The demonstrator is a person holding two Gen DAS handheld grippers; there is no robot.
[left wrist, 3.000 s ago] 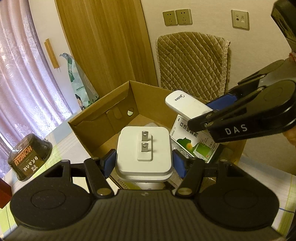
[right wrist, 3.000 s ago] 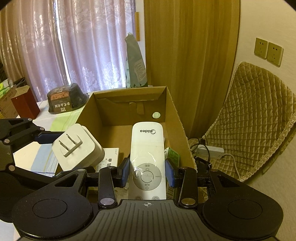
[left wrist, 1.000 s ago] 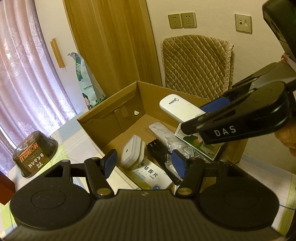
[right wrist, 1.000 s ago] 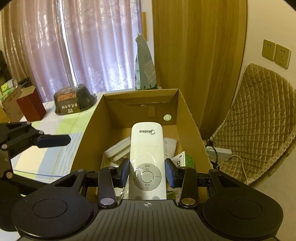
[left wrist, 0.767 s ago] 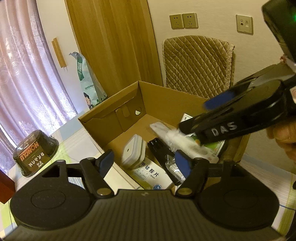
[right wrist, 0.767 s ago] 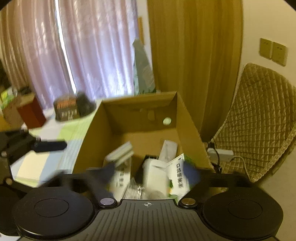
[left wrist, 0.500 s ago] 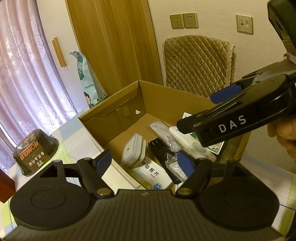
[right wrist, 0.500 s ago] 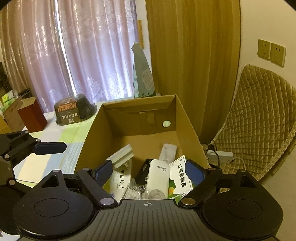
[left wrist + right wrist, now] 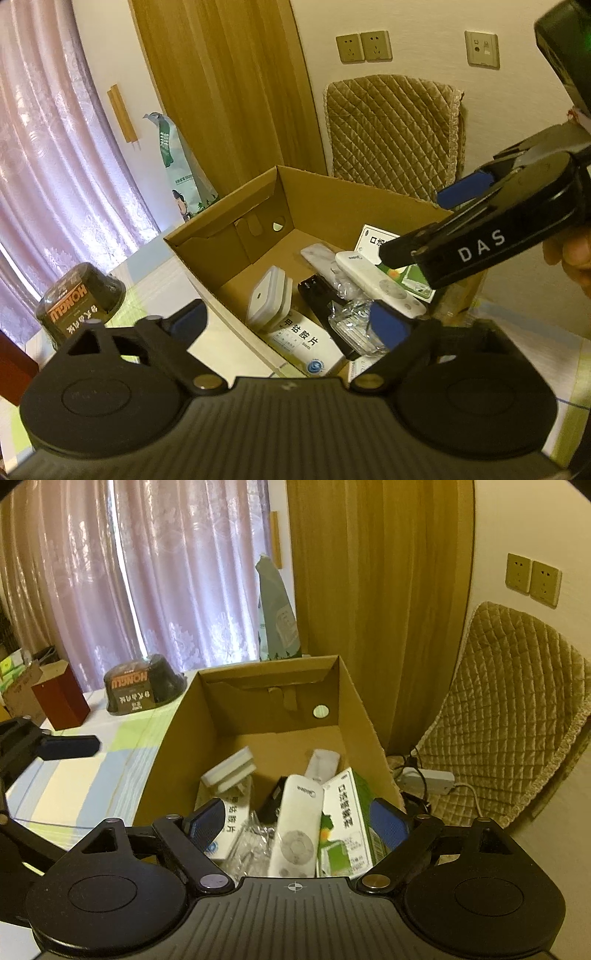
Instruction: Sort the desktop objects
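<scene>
Curtained room, striped tablecloth [image 9: 92, 775]. Cardboard box [image 9: 354, 701] holds the white remote [image 9: 297, 827] — long axis running away from the right gripper [image 9: 297, 821], directly below its spread, empty jaws. Left gripper [image 9: 291, 325] also open, empty — farther off.

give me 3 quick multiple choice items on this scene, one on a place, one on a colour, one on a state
1. Where does the white remote lie?
A. in the cardboard box
B. on the striped tablecloth
C. on the quilted chair

2. What colour are the pads on the gripper fingers?
A. red
B. blue
C. yellow

3. How is the right gripper?
A. shut on the remote
B. shut on nothing
C. open, empty

Key: 1 A, it rests among the packets inside the box walls. 2 B, both views show blue pads. 3 C, its fingers stand wide apart, with the remote lying below.
</scene>
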